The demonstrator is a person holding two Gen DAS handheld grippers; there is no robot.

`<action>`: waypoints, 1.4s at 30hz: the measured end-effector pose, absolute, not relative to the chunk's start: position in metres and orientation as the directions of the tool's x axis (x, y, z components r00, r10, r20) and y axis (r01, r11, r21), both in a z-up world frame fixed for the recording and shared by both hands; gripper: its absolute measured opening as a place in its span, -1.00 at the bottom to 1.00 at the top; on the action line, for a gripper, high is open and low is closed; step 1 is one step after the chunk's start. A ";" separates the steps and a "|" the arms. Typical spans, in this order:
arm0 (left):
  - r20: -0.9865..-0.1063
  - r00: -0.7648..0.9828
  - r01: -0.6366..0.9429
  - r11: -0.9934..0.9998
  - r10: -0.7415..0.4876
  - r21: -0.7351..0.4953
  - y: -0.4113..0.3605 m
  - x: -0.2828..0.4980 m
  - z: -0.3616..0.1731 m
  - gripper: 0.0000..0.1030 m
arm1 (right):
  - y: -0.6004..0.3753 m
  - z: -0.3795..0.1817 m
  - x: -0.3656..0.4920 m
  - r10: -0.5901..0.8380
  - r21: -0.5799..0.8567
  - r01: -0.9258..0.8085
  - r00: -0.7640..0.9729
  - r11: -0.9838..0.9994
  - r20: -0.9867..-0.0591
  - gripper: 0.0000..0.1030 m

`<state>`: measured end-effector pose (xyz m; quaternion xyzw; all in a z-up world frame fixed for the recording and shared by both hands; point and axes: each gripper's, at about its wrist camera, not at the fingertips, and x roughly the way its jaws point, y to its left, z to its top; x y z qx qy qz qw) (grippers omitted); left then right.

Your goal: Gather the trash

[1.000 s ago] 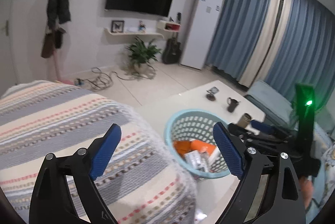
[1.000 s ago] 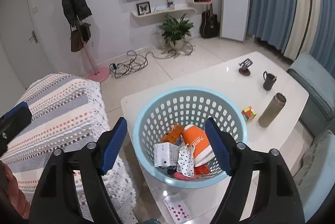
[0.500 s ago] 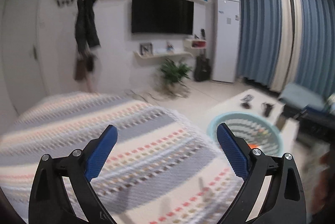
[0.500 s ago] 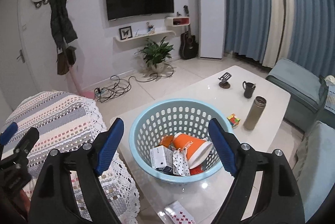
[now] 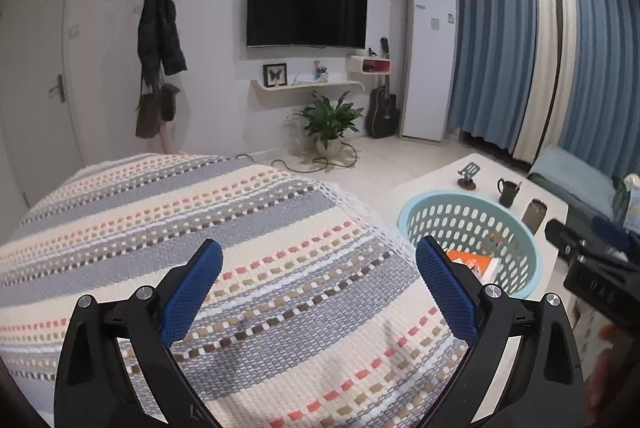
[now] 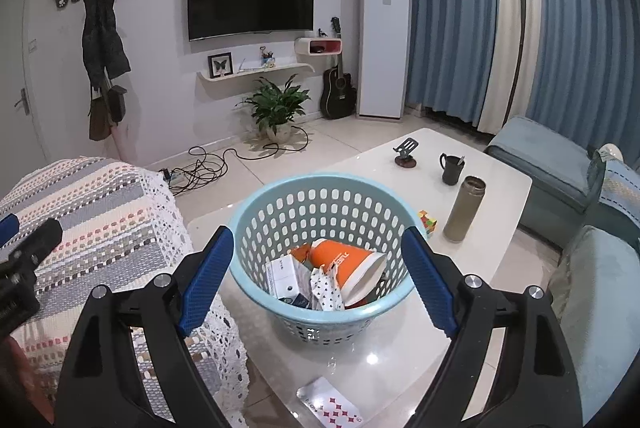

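Observation:
A light blue perforated basket (image 6: 320, 195) stands on the white table and holds trash: an orange cup-like pack (image 6: 344, 260), a white box (image 6: 286, 274) and a patterned wrapper (image 6: 326, 288). My right gripper (image 6: 318, 236) hovers just short of the basket. Its jaws are opening and nothing is between them. A red-patterned card packet (image 6: 332, 406) lies on the table below it. My left gripper (image 5: 318, 248) is open and empty over the striped blanket (image 5: 200, 228). The basket (image 5: 468, 224) lies to its right.
On the white table (image 6: 492, 252) stand a tan bottle (image 6: 464, 209), a black mug (image 6: 452, 167), a colour cube (image 6: 427, 222) and a small stand (image 6: 406, 153). Blue sofa seats (image 6: 552, 163) line the right side. Cables (image 6: 208, 163) lie on the floor.
The left view has swung away from the basket onto the blanket. The right gripper has drawn back a little from the basket and its jaws stand wider.

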<state>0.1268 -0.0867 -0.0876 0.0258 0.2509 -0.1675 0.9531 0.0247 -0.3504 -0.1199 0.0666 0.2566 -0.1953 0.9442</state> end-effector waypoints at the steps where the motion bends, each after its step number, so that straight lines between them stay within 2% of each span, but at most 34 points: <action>1: -0.487 0.819 0.329 0.944 -0.304 -0.036 -0.087 0.128 -0.088 0.83 | -0.350 -0.119 0.026 -0.335 0.024 0.402 0.793 0.915 -0.508 0.58; 8: -0.498 0.814 0.324 0.945 -0.299 -0.039 -0.086 0.129 -0.091 0.83 | -0.347 -0.115 0.026 -0.367 -0.003 0.418 0.796 0.909 -0.481 0.67; 42: -0.506 0.810 0.293 0.952 -0.297 -0.091 -0.071 0.133 -0.087 0.85 | -0.337 -0.115 0.033 -0.352 -0.010 0.401 0.792 0.916 -0.498 0.68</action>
